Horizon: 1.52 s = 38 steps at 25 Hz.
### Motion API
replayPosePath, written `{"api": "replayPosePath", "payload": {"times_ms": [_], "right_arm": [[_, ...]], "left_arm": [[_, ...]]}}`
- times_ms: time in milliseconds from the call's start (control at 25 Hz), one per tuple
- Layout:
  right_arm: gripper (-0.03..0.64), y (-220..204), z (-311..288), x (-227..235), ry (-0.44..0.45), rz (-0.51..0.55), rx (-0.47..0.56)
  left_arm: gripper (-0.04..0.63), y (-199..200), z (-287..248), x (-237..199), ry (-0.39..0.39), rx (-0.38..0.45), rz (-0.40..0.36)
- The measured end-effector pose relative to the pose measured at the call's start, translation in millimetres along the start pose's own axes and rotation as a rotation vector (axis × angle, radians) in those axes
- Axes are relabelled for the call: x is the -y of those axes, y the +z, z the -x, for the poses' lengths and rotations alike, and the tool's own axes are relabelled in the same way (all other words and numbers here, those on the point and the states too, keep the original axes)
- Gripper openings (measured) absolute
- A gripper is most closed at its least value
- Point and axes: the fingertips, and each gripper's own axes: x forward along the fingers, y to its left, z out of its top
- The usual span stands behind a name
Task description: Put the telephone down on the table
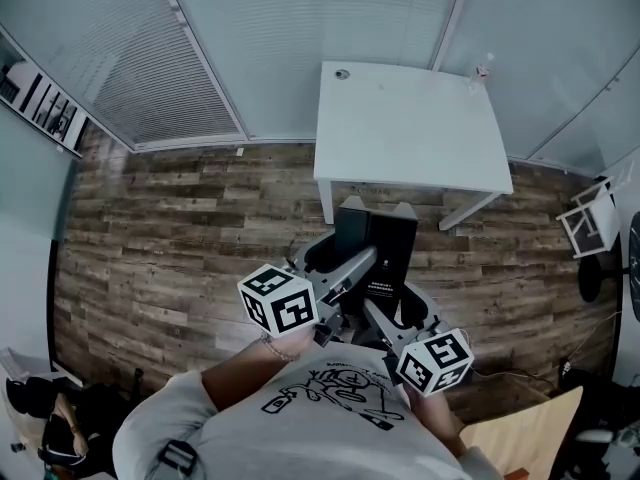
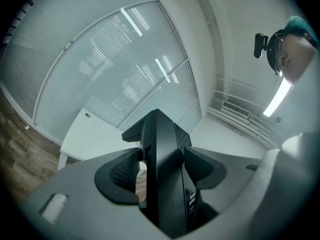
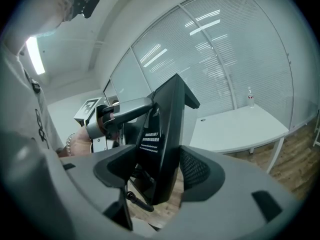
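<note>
We stand on a wood-plank floor (image 1: pixel 180 218) ringed by glass partitions with blinds (image 1: pixel 280 28). Ahead of us is the white table (image 1: pixel 410 128), its top nearly bare but for a small bottle-like thing at the far corner (image 1: pixel 483 68).

The black desk telephone (image 1: pixel 378 248) hangs in the air over the floor, just short of the table's near edge and apart from it. It is on edge, its back with the printed label toward our right.

Both tongs have it. The left gripper (image 1: pixel 348 273) has its jaws set wide with the telephone (image 2: pixel 162 184) filling the span between them. The right gripper (image 3: pixel 159 171) likewise clamps the body from the opposite side. In the left gripper view a sliver of floor shows beside one pad (image 2: pixel 122 171), so we can't be sure how firmly that pad bears.

A short cable (image 3: pixel 135 199) dangles under the set.

We judge this the carry leg, with the set-down not yet begun. Next we must bring the telephone over the tabletop, turn its base downward, and lower both grippers evenly. The jaws should part only once it rests.
</note>
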Motion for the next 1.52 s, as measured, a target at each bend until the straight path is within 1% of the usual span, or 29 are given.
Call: {"api": "replayPosePath", "payload": {"times_ms": [240,320,440,520,680,1040,1240,1400,1520], "right_arm": [[0.262,12,-6,21,0.01,0.008,0.005],[0.262,26,-5,52,0.014,0.001,0.0],[0.262,62,-6,124,0.02,-0.016,-0.013],[0.262,69,-7,144,0.023,-0.014,-0.013],[0.262,67,-8,141,0.026,0.002,-0.006],[0.262,70,-9,144,0.062,0.035,-0.009],[0.262,72,-8,146,0.082,0.055,-0.017],[0.262,84,-6,175,0.097,0.048,-0.023],[0.262,93,-4,210,0.102,0.034,-0.029]], "left_arm": [[0.273,7,-21,-5,0.008,0.016,0.0],[0.273,11,-55,-5,0.015,0.011,0.006],[0.273,22,-136,-8,0.03,-0.004,0.018],[0.273,24,-157,-10,0.031,-0.004,0.018],[0.273,24,-152,-10,0.027,0.013,0.007],[0.273,26,-152,-9,0.047,0.056,-0.004],[0.273,27,-152,-8,0.06,0.076,0.002],[0.273,29,-182,-7,0.082,0.079,0.0],[0.274,26,-219,-10,0.094,0.065,0.015]]}}
